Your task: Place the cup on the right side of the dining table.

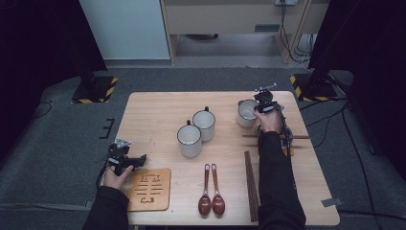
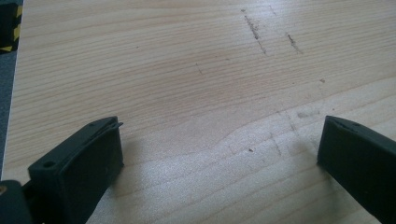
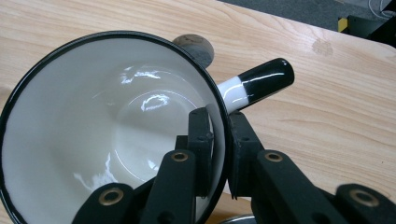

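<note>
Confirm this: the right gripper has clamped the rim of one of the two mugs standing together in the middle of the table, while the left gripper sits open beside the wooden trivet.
Not quite. The right gripper has clamped the rim of the separate mug at the table's far right, as the high view shows, not one of the middle pair. The left gripper is indeed open beside the wooden trivet.

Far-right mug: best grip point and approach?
The rim wall, from above. The mug stands upright, mouth open; its thin wall fits between the jaws, one inside, one outside, beside the stubby black-tipped handle. The right gripper is clamped there this way.
</note>
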Motion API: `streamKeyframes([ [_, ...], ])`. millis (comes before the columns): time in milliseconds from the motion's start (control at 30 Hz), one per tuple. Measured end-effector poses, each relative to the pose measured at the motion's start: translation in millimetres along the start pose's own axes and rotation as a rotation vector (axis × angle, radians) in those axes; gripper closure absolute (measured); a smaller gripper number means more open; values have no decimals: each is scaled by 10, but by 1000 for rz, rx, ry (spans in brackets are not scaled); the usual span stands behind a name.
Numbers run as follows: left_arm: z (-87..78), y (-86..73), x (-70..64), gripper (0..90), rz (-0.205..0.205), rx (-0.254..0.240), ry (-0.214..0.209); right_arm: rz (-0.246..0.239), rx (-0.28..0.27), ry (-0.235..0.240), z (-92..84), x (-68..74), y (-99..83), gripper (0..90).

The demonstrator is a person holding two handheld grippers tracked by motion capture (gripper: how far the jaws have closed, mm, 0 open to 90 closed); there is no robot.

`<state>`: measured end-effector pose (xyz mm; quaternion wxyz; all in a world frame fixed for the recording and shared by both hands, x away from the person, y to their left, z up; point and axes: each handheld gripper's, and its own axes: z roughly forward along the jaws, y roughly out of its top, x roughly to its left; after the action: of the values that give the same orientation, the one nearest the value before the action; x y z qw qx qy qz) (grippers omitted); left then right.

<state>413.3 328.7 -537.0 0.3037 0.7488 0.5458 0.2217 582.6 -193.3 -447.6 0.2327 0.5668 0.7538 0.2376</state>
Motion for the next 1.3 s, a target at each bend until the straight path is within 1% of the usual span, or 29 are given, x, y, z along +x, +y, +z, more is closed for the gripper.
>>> streamKeyframes([
  [133,0,0,0,0,0,0,0,6,10,5,39,-22,-17,823],
  [233,0,0,0,0,0,0,0,19,12,12,58,-47,-22,824],
  [400,0,0,0,0,0,0,0,24,14,8,84,-70,-13,824],
  [433,0,0,0,0,0,0,0,26,15,7,88,-66,-8,824],
  [500,0,0,0,0,0,0,0,13,12,4,95,-54,0,822],
  [567,0,0,0,0,0,0,0,15,8,-2,106,-46,2,820],
  [767,0,0,0,0,0,0,0,27,4,-14,140,-51,4,810],
  [833,0,0,0,0,0,0,0,40,2,-17,156,-58,1,809],
  [933,0,0,0,0,0,0,0,39,-5,-8,168,-54,10,809],
  [1033,0,0,0,0,0,0,0,43,-12,-15,187,-38,15,808],
  [1133,0,0,0,0,0,0,0,64,1,-5,195,-58,11,806],
  [1233,0,0,0,0,0,0,0,61,7,-3,198,-68,10,795],
  [1300,0,0,0,0,0,0,0,50,20,-3,212,-69,6,759],
])
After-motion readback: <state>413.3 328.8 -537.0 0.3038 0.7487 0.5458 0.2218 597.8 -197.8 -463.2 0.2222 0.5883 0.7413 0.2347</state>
